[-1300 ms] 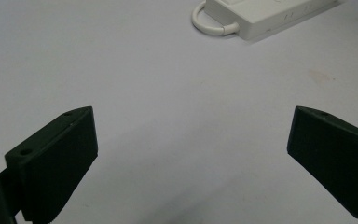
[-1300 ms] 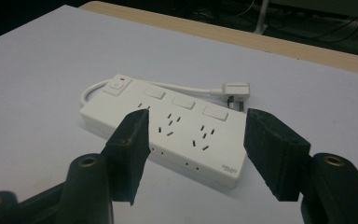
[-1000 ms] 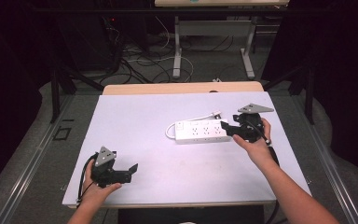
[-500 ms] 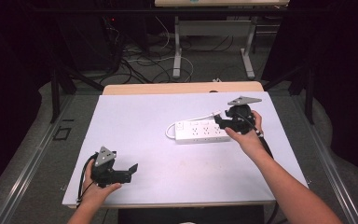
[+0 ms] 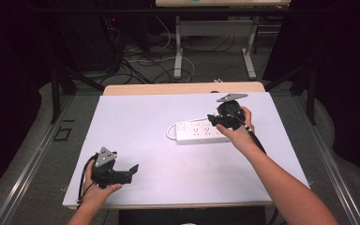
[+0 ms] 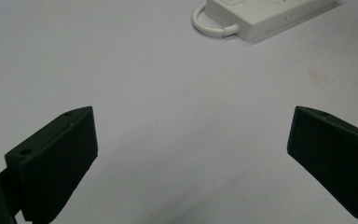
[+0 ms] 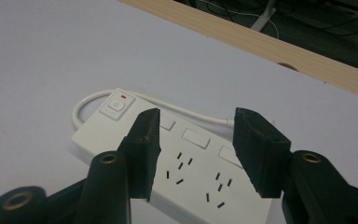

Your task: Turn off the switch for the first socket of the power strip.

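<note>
You're lining the right gripper (image 7: 196, 149) over the power strip (image 5: 201, 132), right of bench (image 5: 136, 117) centre; fingers half-open, just been closing, nothing gripped. Next: pick a switch or edge. Left gripper (image 6: 191, 158) idles wide near the front-left corner.

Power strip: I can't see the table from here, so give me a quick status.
Right gripper over the white power strip, jaws just been closing, apart, nothing gripped. Left gripper open, near table edge. Nothing in the way.
</note>
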Action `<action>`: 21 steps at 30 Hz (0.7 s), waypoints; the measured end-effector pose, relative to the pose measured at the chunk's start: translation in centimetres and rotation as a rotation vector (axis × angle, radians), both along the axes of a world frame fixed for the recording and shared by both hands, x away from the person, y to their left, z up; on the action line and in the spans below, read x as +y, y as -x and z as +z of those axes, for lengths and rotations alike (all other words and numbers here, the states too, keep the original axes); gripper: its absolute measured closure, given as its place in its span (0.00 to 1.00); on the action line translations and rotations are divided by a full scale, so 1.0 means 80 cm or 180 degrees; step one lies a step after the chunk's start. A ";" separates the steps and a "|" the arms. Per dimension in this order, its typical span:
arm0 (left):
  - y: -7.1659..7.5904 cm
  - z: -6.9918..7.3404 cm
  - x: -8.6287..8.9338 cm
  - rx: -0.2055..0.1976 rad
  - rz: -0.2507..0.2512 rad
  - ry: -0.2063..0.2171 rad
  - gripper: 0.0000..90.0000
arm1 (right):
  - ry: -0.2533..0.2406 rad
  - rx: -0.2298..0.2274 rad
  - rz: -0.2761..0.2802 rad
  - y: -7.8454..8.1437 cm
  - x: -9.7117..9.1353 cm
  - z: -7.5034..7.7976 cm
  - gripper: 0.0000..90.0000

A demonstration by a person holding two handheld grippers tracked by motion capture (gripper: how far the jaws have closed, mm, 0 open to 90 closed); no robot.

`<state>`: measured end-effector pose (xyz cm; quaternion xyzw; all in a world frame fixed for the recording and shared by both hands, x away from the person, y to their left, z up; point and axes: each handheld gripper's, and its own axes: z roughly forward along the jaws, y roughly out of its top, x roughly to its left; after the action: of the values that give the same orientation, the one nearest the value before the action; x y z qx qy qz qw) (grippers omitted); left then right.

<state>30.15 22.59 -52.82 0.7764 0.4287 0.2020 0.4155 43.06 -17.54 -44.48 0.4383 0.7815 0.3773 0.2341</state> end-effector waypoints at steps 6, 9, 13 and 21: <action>0.000 0.000 0.000 0.0010 0.0012 0.0005 0.02 | 0.0092 0.0072 0.0051 -0.011 0.015 -0.004 0.63; 0.000 0.000 0.001 0.0011 0.0010 0.0000 0.02 | 0.0106 0.0096 0.0061 -0.013 0.019 -0.006 0.64; 0.000 0.000 0.001 -0.0006 0.0002 0.0003 0.02 | 0.0134 0.0141 0.0054 -0.019 0.026 -0.009 0.70; 0.000 0.000 0.001 0.0004 0.0012 0.0007 0.02 | 0.0214 0.0260 0.0095 -0.031 0.041 -0.017 0.80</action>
<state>30.17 22.64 -52.82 0.7753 0.4306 0.2019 0.4157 45.57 -14.25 -45.87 0.4335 0.8091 0.3360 0.2109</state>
